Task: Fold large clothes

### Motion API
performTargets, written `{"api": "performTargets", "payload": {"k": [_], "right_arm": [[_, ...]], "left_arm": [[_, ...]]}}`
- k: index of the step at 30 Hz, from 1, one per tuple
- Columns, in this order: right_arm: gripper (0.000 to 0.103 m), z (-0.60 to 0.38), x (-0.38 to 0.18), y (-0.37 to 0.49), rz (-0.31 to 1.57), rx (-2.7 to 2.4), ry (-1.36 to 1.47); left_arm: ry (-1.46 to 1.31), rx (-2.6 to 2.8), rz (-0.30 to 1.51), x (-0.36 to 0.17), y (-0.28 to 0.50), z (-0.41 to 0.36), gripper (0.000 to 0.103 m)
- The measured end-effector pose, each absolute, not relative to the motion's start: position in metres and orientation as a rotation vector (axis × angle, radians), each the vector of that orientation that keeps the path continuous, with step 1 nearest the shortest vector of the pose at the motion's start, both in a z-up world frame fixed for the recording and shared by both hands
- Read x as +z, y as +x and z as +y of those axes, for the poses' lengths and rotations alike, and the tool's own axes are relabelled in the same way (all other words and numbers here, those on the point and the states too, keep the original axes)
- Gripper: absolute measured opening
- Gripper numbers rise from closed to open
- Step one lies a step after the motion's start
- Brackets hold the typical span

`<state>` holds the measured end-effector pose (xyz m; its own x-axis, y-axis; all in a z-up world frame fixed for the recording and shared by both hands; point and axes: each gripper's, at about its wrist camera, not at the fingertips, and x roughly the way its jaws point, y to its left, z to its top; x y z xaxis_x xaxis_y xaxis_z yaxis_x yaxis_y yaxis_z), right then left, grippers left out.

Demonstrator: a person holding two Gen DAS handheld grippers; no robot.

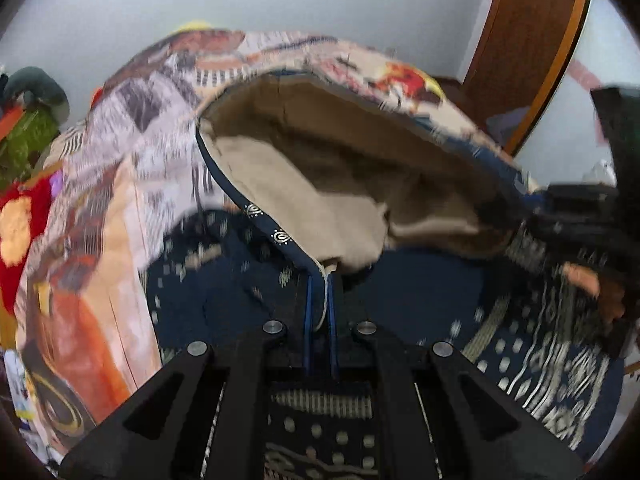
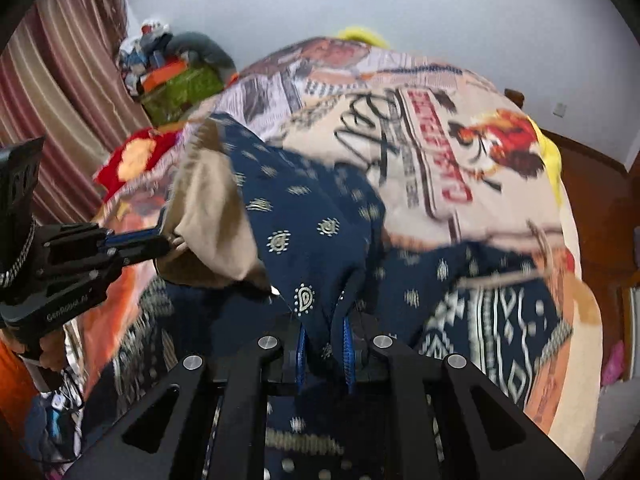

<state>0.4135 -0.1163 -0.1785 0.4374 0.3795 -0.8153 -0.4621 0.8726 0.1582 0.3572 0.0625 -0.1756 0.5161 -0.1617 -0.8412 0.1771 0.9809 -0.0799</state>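
Observation:
A large navy garment with a white pattern and a beige lining lies partly on the bed and is lifted between both grippers. My left gripper is shut on its hem, the edge pinched between the blue pads. It also shows at the left of the right wrist view, holding the beige side. My right gripper is shut on a bunched navy fold. The right gripper body shows at the right edge of the left wrist view.
A printed bedspread covers the bed. A pile of clothes and a green bag sit by the striped curtain. A wooden door stands at the right. A red cushion lies at the bed's left side.

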Motion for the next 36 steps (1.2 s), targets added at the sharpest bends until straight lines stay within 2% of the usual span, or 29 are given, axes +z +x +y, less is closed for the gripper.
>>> {"api": "performTargets", "payload": {"k": [7, 10, 12, 13, 14, 16, 17, 20, 25, 29, 36], "right_arm": [[0.013, -0.122, -0.192, 0.394, 1.079, 0.503, -0.118], [0.016, -0.121, -0.191, 0.382, 1.086, 0.51, -0.175], [0.023, -0.121, -0.188, 0.375, 1.087, 0.516, -0.193], [0.032, -0.121, -0.185, 0.371, 1.086, 0.525, -0.198], [0.045, -0.121, -0.183, 0.368, 1.086, 0.537, -0.196], [0.062, -0.12, -0.174, 0.359, 1.066, 0.577, -0.179], [0.065, -0.118, -0.171, 0.356, 1.048, 0.586, -0.176], [0.065, -0.109, -0.158, 0.352, 0.999, 0.598, -0.206], [0.066, -0.082, -0.147, 0.366, 0.969, 0.615, -0.219], [0.07, -0.057, -0.157, 0.384, 0.985, 0.63, -0.237], [0.07, -0.021, -0.191, 0.423, 1.046, 0.622, -0.252]], "left_arm": [[-0.01, -0.207, 1.064, -0.196, 0.325, 0.068, 0.006], [-0.032, -0.214, 1.062, -0.192, 0.314, 0.076, 0.006], [-0.026, -0.21, 1.049, -0.186, 0.308, 0.08, 0.006], [-0.024, -0.205, 1.04, -0.182, 0.305, 0.083, 0.007], [-0.025, -0.199, 1.031, -0.178, 0.304, 0.087, 0.01], [-0.038, -0.188, 1.016, -0.17, 0.305, 0.094, 0.016], [-0.048, -0.181, 1.007, -0.166, 0.306, 0.098, 0.021], [-0.079, -0.141, 0.971, -0.155, 0.314, 0.111, 0.034], [-0.145, -0.125, 0.97, -0.159, 0.346, 0.129, 0.045], [-0.151, -0.097, 1.056, -0.185, 0.377, 0.137, 0.046], [-0.268, -0.144, 1.154, -0.227, 0.421, 0.146, 0.046]]}}
